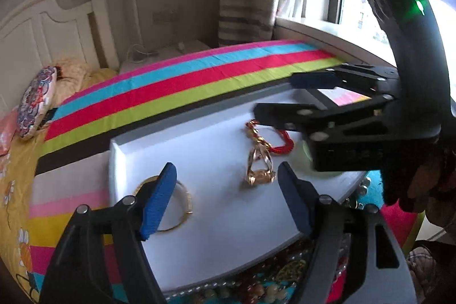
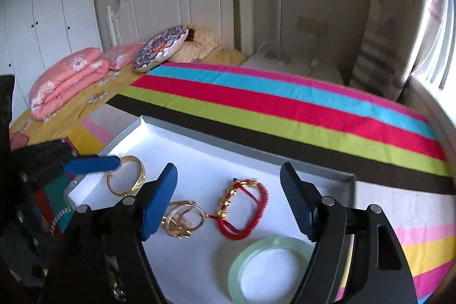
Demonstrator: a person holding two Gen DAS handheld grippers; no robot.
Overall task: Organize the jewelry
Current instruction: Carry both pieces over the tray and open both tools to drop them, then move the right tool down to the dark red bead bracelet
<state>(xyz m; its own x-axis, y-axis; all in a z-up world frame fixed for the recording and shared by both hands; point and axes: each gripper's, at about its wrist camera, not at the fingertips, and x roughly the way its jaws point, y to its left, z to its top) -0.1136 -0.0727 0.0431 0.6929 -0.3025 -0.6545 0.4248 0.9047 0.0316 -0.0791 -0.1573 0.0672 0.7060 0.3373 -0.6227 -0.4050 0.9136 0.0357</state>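
Hovering over shallow white rectangular tray [image 2: 199, 161], left gripper [image 1: 225, 201] and right gripper [image 2: 228, 201] jaws both gaping wide, empty; bare tray floor lying at 12 o'clock beyond red braided cord bracelet [image 2: 250, 215].

My gold bangle [image 2: 126, 175] and rings [image 2: 182, 218] look like shiny polished metal; the red bracelet [image 2: 245, 207] is braided cord, the green bangle [image 2: 270, 264] glossy and translucent, the white tray [image 2: 245, 170] matt, the striped bedcover [image 2: 285, 101] smooth cloth.

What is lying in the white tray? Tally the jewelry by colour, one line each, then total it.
Gold: 2, the gold bangle and the cluster of gold rings
Red: 1, the red cord bracelet with gold charms
Pale green: 1, the jade bangle
Total: 4 in the white tray
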